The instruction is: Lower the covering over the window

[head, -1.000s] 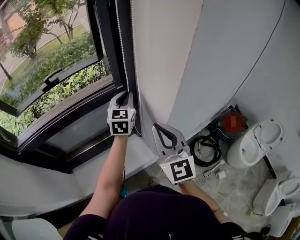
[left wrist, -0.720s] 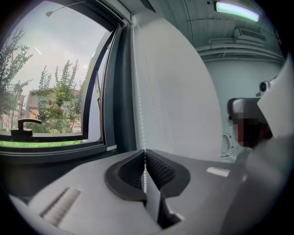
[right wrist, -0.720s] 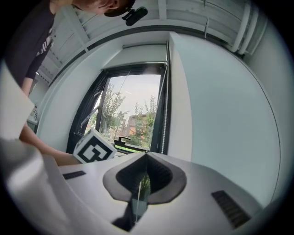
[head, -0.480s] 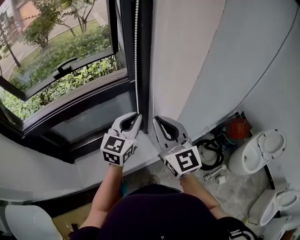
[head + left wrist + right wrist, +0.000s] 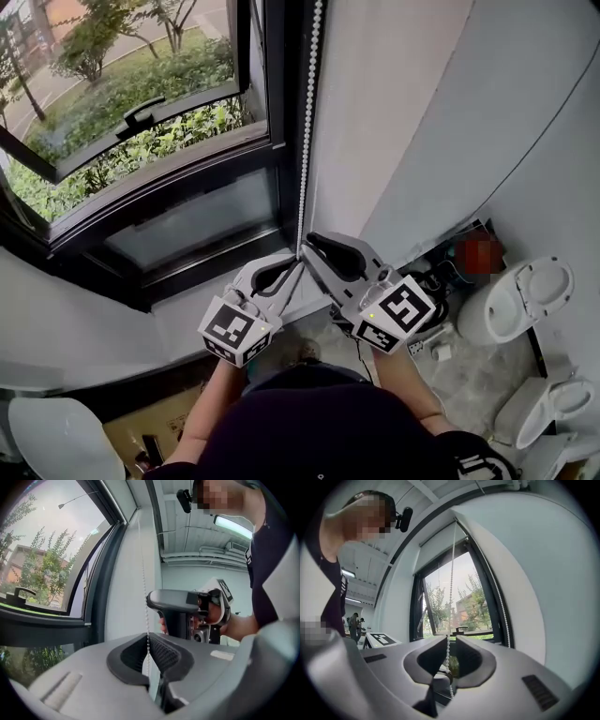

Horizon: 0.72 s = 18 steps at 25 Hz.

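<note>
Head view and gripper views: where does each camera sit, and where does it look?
Head view: on the head, looking steeply down at window, bead chain, left gripper, right gripper; forearms show.
Left gripper view: on that gripper, facing the wall beside the window; right hand shows.
Right gripper view: on that gripper, facing the window; the person's torso shows.
Shared: each gripper view shows its jaws pinching the bead chain.

Looks like a bare, half-finished room in a commercial building, with sanitary ware stored in it. Shown by loose white toilets (image 5: 516, 300) set at odd angles on the speckled stone floor (image 5: 473, 370), plain grey walls (image 5: 450, 112), exposed ceiling pipes (image 5: 201, 557) and a strip light (image 5: 233, 526). Beyond the dark-framed window (image 5: 274, 112), a clipped hedge (image 5: 159, 94) and a paved path (image 5: 52, 89).
</note>
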Each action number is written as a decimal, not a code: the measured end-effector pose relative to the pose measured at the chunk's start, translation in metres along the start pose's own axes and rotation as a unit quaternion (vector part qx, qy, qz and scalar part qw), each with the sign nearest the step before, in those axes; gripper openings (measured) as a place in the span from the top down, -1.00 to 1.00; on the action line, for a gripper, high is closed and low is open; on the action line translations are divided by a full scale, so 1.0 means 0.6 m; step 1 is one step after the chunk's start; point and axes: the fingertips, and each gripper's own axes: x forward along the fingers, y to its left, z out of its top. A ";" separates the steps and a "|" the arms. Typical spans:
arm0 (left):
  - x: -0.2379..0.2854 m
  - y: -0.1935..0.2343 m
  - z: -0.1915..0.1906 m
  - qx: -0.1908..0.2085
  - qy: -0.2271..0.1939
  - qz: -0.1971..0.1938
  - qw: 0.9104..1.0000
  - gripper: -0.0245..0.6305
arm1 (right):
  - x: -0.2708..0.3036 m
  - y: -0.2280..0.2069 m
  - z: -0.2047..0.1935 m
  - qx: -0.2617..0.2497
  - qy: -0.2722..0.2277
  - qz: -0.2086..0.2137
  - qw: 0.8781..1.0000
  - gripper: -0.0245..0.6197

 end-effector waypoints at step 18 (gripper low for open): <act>-0.001 -0.094 -0.023 -0.052 -0.021 -0.028 0.998 0.86 | -0.061 0.034 -0.022 -0.033 0.060 0.013 0.998 0.86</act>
